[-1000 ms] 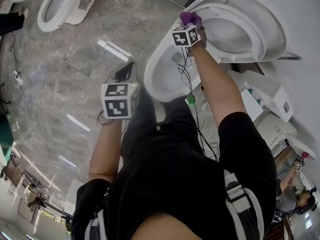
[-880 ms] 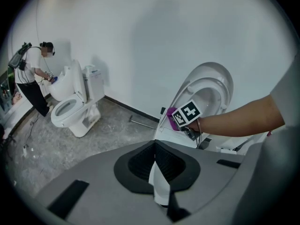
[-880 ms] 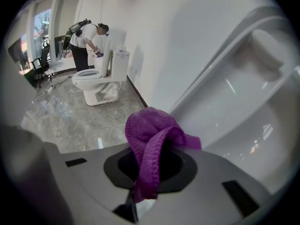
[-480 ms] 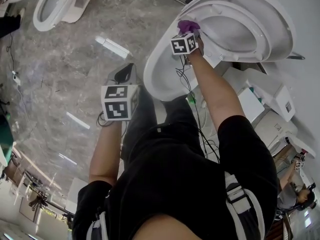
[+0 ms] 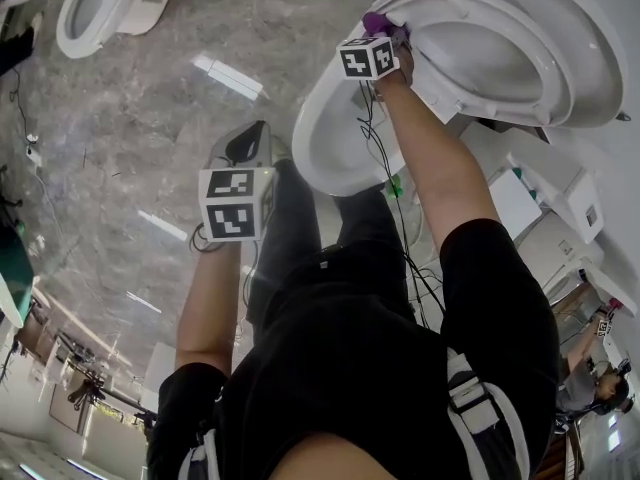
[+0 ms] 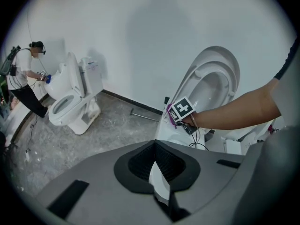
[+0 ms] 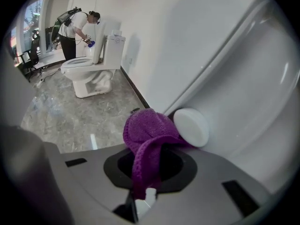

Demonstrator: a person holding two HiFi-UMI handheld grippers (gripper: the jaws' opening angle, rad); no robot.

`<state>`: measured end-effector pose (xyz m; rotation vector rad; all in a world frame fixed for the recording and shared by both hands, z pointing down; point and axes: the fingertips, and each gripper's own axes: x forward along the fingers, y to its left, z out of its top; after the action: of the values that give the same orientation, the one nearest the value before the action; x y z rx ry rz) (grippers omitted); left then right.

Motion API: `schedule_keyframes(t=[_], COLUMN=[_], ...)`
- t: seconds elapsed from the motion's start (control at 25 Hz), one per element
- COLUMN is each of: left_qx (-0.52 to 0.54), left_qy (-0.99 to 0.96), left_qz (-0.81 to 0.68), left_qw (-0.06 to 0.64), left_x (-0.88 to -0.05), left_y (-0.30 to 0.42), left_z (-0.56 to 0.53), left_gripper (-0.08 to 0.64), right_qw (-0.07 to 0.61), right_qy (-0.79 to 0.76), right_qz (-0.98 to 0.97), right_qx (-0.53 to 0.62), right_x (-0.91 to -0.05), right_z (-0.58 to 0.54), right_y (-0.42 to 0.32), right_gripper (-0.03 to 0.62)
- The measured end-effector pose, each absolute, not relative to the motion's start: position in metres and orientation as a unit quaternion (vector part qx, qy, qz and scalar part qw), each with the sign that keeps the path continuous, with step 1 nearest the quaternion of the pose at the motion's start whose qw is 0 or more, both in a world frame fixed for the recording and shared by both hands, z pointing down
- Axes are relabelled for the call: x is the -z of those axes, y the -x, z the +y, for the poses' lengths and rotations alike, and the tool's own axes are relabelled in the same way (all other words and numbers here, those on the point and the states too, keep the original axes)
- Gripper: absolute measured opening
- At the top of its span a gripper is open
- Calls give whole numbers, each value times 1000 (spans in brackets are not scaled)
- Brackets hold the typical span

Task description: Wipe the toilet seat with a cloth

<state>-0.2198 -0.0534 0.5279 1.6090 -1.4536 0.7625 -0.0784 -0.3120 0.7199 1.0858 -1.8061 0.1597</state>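
The white toilet seat [image 5: 500,43] stands raised against its lid above the bowl [image 5: 325,138]. My right gripper [image 5: 385,36] is shut on a purple cloth [image 5: 378,22] and presses it to the seat's near left rim. In the right gripper view the cloth [image 7: 147,135] bunches out of the jaws [image 7: 143,198] beside a round white bumper [image 7: 191,127] on the seat's underside [image 7: 243,88]. My left gripper [image 5: 247,146] hangs over the floor left of the bowl. It is shut with nothing in it [image 6: 159,184].
A second toilet [image 5: 95,3] stands at the far left, with another person [image 6: 23,78] bent over it. Cables [image 5: 385,168] dangle from my right arm. White boxes [image 5: 555,203] lie right of the bowl. A metal bar [image 6: 143,115] rests on the floor by the wall.
The right gripper and cloth have slid a little along the seat's rim. The left gripper has stayed put, still shut.
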Motion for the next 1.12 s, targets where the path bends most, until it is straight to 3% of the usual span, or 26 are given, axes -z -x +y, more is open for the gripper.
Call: schedule_keyframes(t=[0.32,0.6,0.8,1.12], left_qx=[-317,-334,-342,-347], left_qy=[-635,-641,-648,-652], left_qz=[-567,-540,-530,-530], left_qw=[417,432,426,417], left_x=[-555,-581,-583,-583], left_y=[220,192,173,158], left_z=[-48,-29,-28,-31], left_gripper=[8,8,8,8], right_qw=[447,281,215,211], right_qy=[-480,-534,-557,-581], right_qz=[-738,-741,-715,-683], right_qx=[-160,-297,-363,-389], right_x=[-757,-762,-765,-774], right_z=[-309,-309,-303,-284], right_y=[78,60,34,-14], right_gripper=[54,54,54,55])
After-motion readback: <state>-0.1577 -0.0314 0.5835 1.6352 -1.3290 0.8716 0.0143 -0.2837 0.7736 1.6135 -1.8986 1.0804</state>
